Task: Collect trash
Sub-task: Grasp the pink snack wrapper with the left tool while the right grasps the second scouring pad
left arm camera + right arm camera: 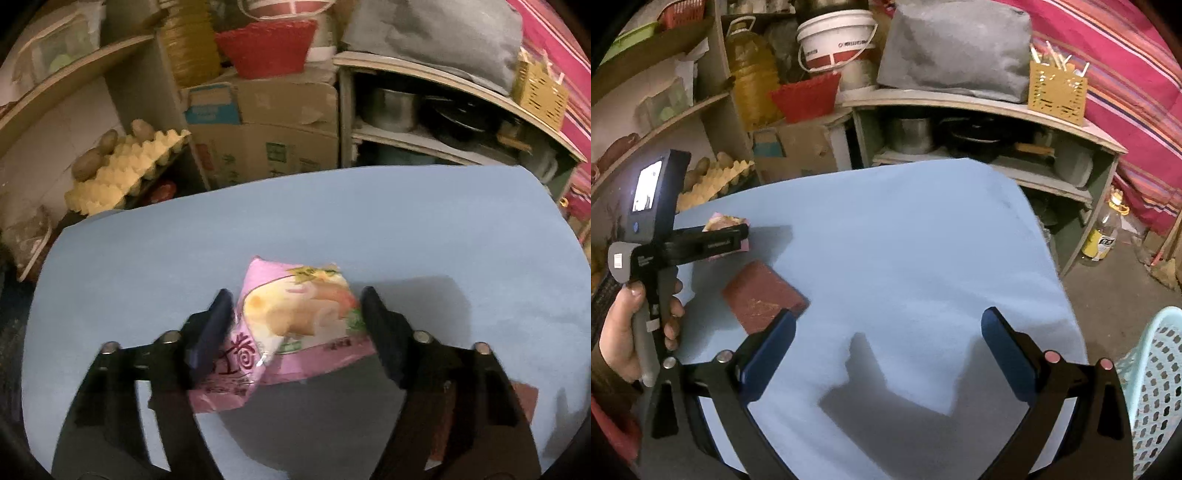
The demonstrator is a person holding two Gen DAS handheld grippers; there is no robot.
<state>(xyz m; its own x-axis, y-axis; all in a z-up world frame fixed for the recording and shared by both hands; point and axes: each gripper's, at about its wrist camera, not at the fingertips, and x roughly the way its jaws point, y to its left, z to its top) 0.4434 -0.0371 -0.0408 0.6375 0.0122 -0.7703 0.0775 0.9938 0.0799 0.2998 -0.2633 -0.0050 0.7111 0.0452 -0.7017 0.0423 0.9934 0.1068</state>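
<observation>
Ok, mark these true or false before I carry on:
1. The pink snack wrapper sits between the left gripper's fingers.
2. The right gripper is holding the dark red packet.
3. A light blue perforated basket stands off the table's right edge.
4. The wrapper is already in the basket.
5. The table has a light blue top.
1. True: the pink snack wrapper lies between the fingers of the left gripper.
2. False: the right gripper is open and empty; the dark red packet lies on the table.
3. True: the light blue perforated basket stands there.
4. False: it is on the table.
5. True.
</observation>
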